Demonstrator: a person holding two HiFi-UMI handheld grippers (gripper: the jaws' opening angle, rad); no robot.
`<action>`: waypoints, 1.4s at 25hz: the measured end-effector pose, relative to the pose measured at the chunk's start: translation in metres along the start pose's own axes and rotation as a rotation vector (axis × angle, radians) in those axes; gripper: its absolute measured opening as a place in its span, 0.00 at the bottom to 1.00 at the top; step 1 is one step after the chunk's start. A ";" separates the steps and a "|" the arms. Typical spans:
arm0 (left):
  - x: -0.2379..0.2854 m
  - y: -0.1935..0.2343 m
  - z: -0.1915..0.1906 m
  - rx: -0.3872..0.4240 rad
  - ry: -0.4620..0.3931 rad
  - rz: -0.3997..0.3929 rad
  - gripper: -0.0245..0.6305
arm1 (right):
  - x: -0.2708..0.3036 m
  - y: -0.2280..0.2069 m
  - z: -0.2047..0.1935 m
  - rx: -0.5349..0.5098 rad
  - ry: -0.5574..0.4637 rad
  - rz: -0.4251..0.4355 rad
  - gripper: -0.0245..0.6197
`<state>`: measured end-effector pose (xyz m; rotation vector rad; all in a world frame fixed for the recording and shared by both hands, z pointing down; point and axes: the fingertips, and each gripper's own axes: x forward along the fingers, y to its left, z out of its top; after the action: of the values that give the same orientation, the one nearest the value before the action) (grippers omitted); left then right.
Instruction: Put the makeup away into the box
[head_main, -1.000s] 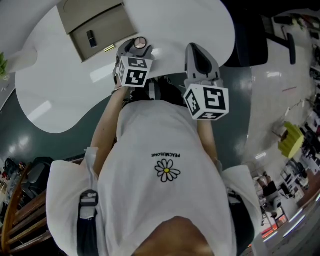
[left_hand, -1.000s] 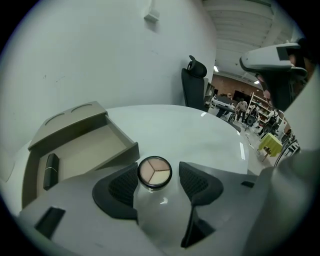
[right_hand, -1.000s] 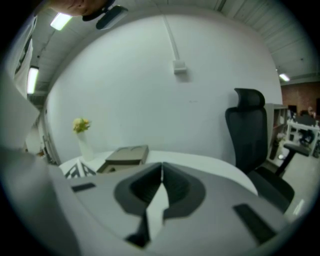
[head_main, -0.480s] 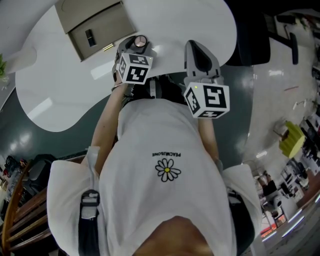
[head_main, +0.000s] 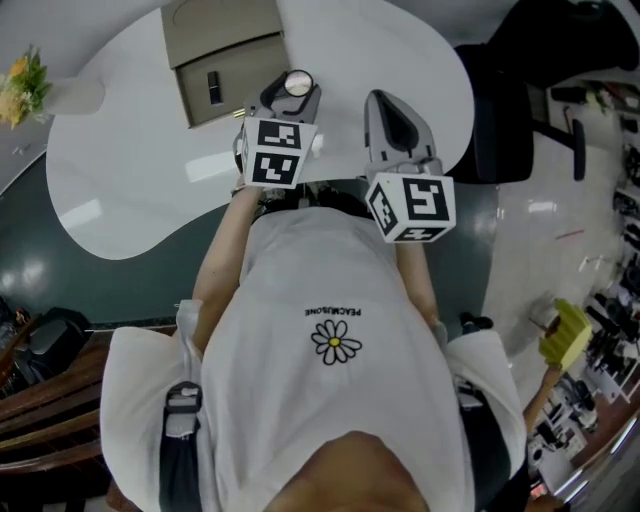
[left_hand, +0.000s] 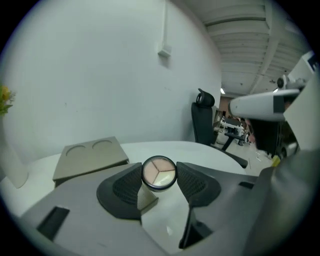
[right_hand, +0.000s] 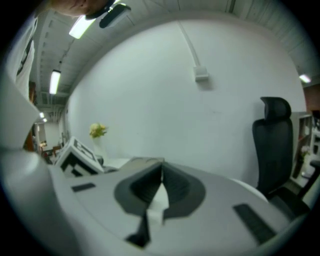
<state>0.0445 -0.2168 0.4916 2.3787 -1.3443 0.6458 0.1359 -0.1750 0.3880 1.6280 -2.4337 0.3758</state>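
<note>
**Step in hand (our judgement):** carry the compact to the box and stow it.

1. The left gripper (left_hand: 159, 176) is clamped on the compact (left_hand: 159, 173). Its jaws have just been closing, and the round case now sits pinched between the two ribbed pads, at a fairly wide opening, with its clear lid facing the camera.
2. During the carry we apply steady pressure. A smooth round case held at two points can pivot or slip out, so we avoid tipping the gripper steeply.
3. The box (left_hand: 88, 156) looks shut. We see two round recesses on its top and a small dark handle (head_main: 213, 87) on its front panel. We judge that it needs opening before the compact can go in.
4. The right gripper (right_hand: 160, 176) is available for that. Its jaws stand together with nothing between them.

**Position relative to the box:** in the head view the compact (head_main: 298, 83) sits just off the box's (head_main: 225, 40) near right corner, apart from it and apparently lifted clear of the white table (head_main: 130, 170). The right gripper (head_main: 386, 112) waits further to the right of the box.
</note>
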 end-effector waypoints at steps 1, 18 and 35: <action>-0.008 0.005 0.014 -0.012 -0.037 0.018 0.39 | 0.003 0.005 0.005 -0.009 -0.008 0.022 0.09; -0.148 0.071 0.086 -0.027 -0.511 0.401 0.39 | 0.053 0.090 0.037 -0.026 -0.086 0.309 0.09; -0.129 0.102 0.084 -0.062 -0.461 0.390 0.39 | 0.057 0.091 0.030 -0.028 -0.065 0.279 0.09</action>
<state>-0.0834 -0.2170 0.3587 2.3165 -2.0171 0.1370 0.0295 -0.2007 0.3665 1.3104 -2.7089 0.3317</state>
